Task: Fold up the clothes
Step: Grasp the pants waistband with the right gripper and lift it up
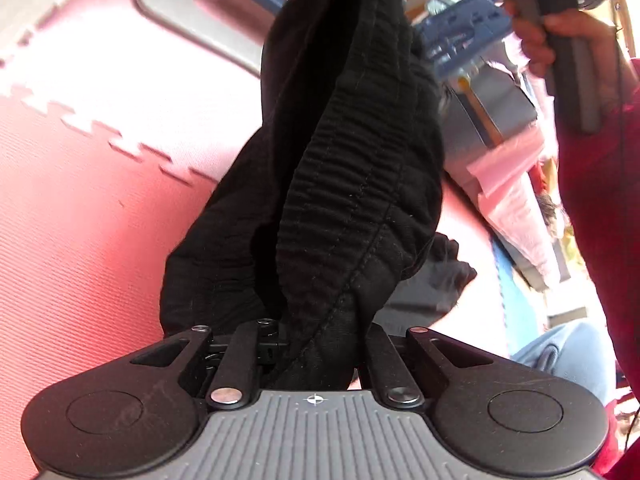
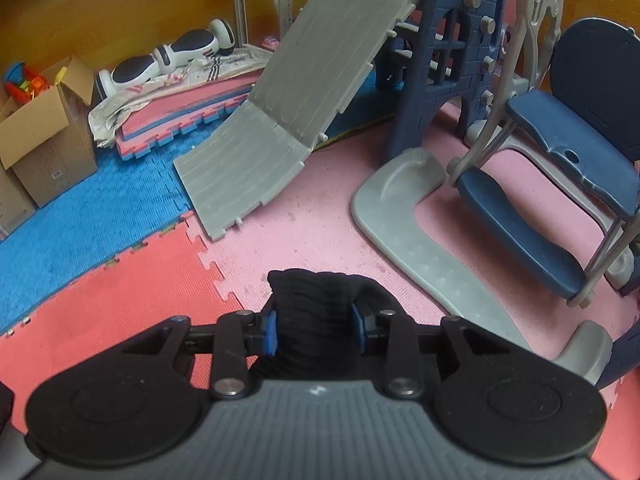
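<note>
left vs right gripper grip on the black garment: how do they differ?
1. The left gripper has the black garment rising in a long bunched length with an elastic waistband; the right gripper shows only a short bunch past its tips.
2. Blue pads show on the right gripper; on the left gripper the cloth hides them.
3. The left gripper views the other hand; the right gripper faces a grey slide.

Shared: both are shut on the garment.
</note>
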A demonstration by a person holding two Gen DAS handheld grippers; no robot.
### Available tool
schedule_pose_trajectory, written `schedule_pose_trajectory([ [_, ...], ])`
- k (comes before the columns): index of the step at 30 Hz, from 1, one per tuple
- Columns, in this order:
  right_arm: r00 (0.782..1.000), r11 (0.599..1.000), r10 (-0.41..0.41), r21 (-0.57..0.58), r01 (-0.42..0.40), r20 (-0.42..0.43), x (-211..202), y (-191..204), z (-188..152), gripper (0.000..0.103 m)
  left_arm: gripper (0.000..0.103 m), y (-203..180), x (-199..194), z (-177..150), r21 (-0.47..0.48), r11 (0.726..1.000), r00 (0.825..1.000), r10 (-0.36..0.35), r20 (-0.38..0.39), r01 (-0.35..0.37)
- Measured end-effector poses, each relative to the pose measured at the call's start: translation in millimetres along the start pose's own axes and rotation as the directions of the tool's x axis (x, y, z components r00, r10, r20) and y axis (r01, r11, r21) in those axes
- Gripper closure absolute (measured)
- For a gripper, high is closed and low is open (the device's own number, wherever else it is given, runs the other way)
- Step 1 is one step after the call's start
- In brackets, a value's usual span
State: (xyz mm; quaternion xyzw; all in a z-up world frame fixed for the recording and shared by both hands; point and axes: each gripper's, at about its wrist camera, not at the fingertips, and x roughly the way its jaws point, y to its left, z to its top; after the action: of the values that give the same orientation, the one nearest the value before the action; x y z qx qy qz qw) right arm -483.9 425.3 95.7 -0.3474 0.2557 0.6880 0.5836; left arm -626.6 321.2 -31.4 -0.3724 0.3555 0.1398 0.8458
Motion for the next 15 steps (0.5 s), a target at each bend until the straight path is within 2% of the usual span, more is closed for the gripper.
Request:
schedule_pose_trajectory([
  [5, 1.000, 0.999, 0.003, 0.041, -0.003, 0.020, 6.9, -5.3, 5.8, 0.068, 0.093, -14.8, -30.1, 11.7, 0.054, 0.997, 0.997, 0.050, 0.065, -0.053],
  [9, 1.000, 0.999, 0.019, 0.033, -0.018, -0.014, 19.4, 0.2, 3.5, 0.068, 0.093, -8.9, -13.2, 4.5, 0.058, 0.998, 0.999, 0.033, 0.027, -0.034],
  [12, 0.999, 1.000, 0.025, 0.018, -0.024, -0.020, 30.4, 9.4, 6.4, 0.068, 0.093, 9.4, -16.2, -4.5, 0.016, 0.996, 0.996, 0.089, 0.024, -0.089],
  [15, 0.999, 0.998, 0.051, 0.034, -0.051, -0.016, 45.6, 19.2, 12.8, 0.068, 0.092, 42.9, -28.7, -13.5, -0.033, 0.984, 0.985, 0.174, 0.019, -0.174],
])
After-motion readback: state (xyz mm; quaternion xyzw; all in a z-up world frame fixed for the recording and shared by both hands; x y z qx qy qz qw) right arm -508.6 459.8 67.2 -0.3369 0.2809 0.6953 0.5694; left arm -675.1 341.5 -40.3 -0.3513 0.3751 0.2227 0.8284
